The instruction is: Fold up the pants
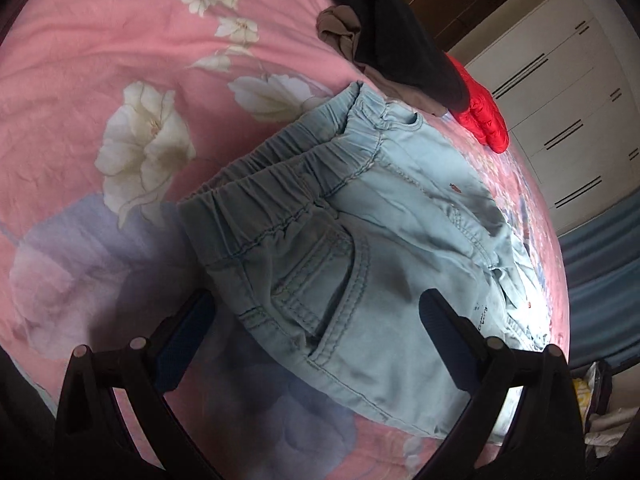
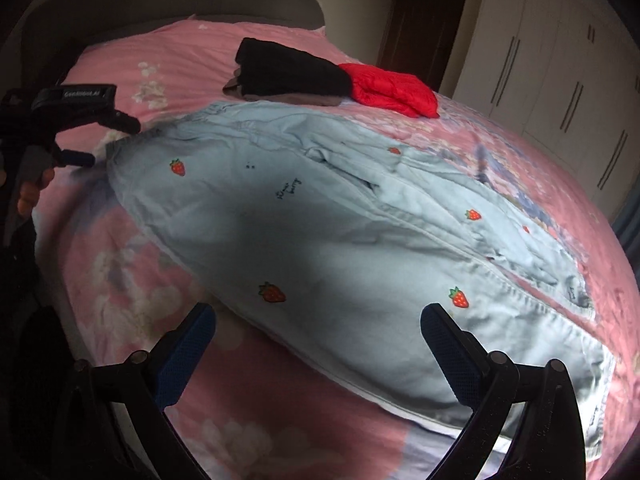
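Light blue pants (image 1: 360,232) with strawberry prints lie spread on the pink floral bedspread (image 1: 100,60). In the left wrist view their elastic waistband and a pocket fill the middle, and my left gripper (image 1: 316,316) hovers open just above the pocket area, holding nothing. The right wrist view has the legs of the pants (image 2: 320,240) stretching from left to lower right. My right gripper (image 2: 318,328) is open over the near leg edge, nothing between its fingers. The left gripper (image 2: 92,140) also appears at the far left by the waistband, held by a hand.
A pile of folded clothes, black (image 2: 292,68), brown and red (image 2: 392,88), sits at the far side of the bed (image 2: 120,280). White wardrobe doors (image 2: 560,60) and a dark door stand beyond. A grey headboard (image 2: 160,0) runs along the back.
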The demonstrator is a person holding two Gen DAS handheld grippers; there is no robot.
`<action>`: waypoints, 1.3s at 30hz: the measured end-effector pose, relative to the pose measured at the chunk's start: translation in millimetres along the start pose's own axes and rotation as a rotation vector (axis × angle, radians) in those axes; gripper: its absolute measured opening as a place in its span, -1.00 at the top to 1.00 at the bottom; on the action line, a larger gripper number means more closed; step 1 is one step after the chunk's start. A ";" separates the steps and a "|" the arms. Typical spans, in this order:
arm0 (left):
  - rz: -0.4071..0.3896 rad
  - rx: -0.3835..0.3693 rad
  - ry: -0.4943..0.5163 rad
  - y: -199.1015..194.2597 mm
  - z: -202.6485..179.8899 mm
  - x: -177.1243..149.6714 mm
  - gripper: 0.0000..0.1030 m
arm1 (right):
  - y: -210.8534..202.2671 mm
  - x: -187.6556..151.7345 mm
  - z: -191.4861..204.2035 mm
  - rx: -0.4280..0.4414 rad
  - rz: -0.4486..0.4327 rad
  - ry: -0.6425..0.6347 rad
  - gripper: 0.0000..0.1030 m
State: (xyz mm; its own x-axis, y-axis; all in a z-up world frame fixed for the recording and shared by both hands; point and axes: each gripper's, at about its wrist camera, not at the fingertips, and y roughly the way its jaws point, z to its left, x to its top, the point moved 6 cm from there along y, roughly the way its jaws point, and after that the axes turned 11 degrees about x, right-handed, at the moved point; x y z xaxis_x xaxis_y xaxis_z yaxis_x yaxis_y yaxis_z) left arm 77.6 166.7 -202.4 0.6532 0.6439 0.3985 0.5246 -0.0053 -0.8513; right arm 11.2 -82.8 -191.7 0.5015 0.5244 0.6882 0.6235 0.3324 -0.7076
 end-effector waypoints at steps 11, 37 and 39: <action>-0.011 0.026 -0.019 4.2 -4.0 26.2 0.32 | 23.7 8.8 29.2 -0.125 0.002 -0.226 0.64; -0.230 0.134 0.568 -37.7 -99.1 -26.0 -0.40 | -21.5 25.0 -40.5 0.122 -0.088 0.296 0.21; -0.181 0.155 0.637 -14.3 -107.8 -42.2 -0.40 | -5.0 11.2 -55.7 0.073 -0.012 0.341 0.21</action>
State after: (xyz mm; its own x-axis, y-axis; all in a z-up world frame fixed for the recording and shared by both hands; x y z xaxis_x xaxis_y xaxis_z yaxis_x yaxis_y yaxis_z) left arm 101.4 57.2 -170.2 0.7813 0.0476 0.6223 0.6029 0.2001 -0.7723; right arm 47.1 -122.2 -171.5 0.6739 0.2317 0.7016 0.5921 0.3986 -0.7004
